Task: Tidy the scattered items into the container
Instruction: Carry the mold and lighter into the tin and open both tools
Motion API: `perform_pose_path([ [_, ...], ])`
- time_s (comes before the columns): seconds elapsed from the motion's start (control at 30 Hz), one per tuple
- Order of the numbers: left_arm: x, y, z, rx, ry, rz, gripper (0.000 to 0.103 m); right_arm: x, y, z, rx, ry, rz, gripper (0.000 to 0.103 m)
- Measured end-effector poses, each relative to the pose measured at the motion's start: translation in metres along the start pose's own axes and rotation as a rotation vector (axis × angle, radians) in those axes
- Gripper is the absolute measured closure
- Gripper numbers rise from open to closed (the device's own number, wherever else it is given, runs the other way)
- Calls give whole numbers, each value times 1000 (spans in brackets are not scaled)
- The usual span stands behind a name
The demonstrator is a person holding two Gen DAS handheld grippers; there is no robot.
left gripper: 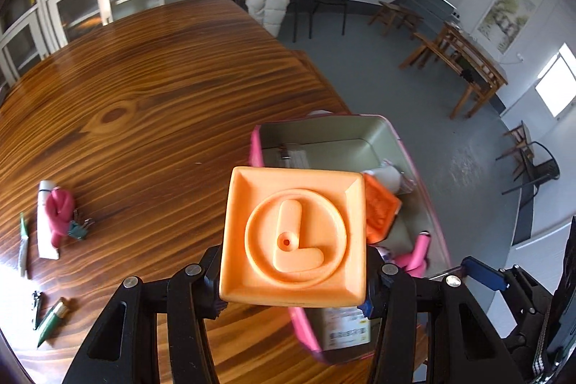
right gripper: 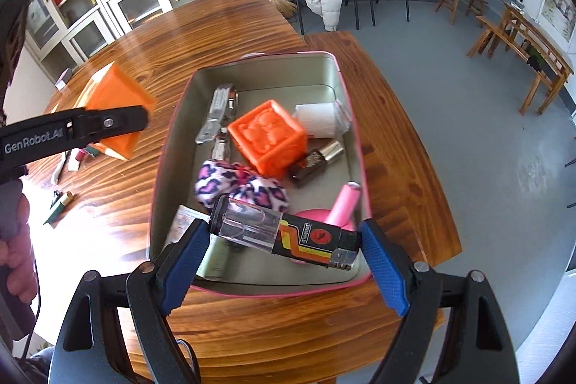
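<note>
1. Left gripper (left gripper: 293, 297) clamped on orange block (left gripper: 293, 236), held beside the tin (right gripper: 345, 89).
2. Right gripper (right gripper: 284, 261) clamped endwise on lighter (right gripper: 284, 234), over the tin's near end.
3. Tin sits on table (right gripper: 223, 20).

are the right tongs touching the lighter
Touching. The right wrist view shows the right tongs with both blue pads pressed against the ends of the lighter, holding it crosswise above the pink tin.
</note>
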State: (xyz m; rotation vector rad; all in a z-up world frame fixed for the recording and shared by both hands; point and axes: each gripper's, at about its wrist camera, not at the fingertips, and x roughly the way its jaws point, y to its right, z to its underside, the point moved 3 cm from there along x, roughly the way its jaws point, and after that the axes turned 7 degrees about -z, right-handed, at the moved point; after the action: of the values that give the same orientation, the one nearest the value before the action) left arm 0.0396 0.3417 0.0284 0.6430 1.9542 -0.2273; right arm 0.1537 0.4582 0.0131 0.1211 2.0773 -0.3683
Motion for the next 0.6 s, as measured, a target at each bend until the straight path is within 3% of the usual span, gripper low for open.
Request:
perform_pose_path([
  [0.17, 18, 21, -2, 14, -46, -7, 47, 3, 9, 1, -22, -27, -42, 15],
  [0.23, 20, 23, -4, 3, -47, -10, 30, 6, 11, 1, -20, -38, -60, 15],
  [0.3, 18, 22, -5, -12, -36, -16, 25, 9, 15, -1, -14, -47, -76, 14],
  [0.6, 13, 10, 3, -59, -41, -44, 25, 15, 20, -2, 11, -53, -89, 13],
])
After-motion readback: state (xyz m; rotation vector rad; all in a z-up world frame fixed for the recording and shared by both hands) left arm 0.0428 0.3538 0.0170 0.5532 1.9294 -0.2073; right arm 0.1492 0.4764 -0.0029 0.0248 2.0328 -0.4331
